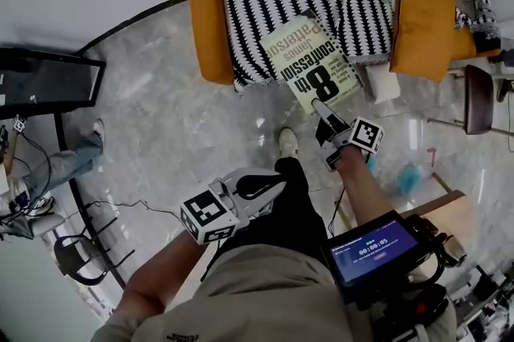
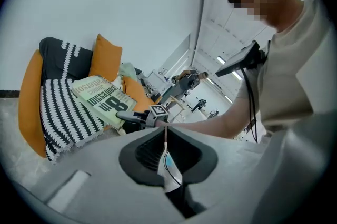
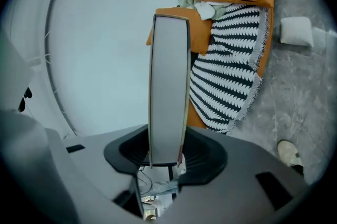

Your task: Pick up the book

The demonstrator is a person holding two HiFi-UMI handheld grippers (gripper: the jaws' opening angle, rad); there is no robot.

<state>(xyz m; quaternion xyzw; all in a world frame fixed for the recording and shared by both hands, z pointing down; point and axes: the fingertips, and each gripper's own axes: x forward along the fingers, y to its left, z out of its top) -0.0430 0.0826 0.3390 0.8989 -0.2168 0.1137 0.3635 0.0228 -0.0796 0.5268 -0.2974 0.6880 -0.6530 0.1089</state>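
Note:
The book (image 1: 309,59), pale green with large black title print, hangs lifted above the front edge of the orange sofa (image 1: 207,27). My right gripper (image 1: 321,106) is shut on its near edge. The right gripper view shows the book (image 3: 168,86) edge-on, rising straight out of the jaws of the right gripper (image 3: 163,157), both pads against its covers. In the left gripper view the book (image 2: 100,99) tilts over the striped throw. My left gripper (image 1: 269,186) is held low by my leg, apart from the book, jaws together on nothing.
A black-and-white striped throw (image 1: 265,3) covers the sofa seat, with orange cushions (image 1: 422,19) and loose clothes at the back. The floor is grey marble (image 1: 177,116). A dark stool (image 1: 479,95) stands at right, another person's legs (image 1: 56,168) at left, a screen (image 1: 373,250) at my waist.

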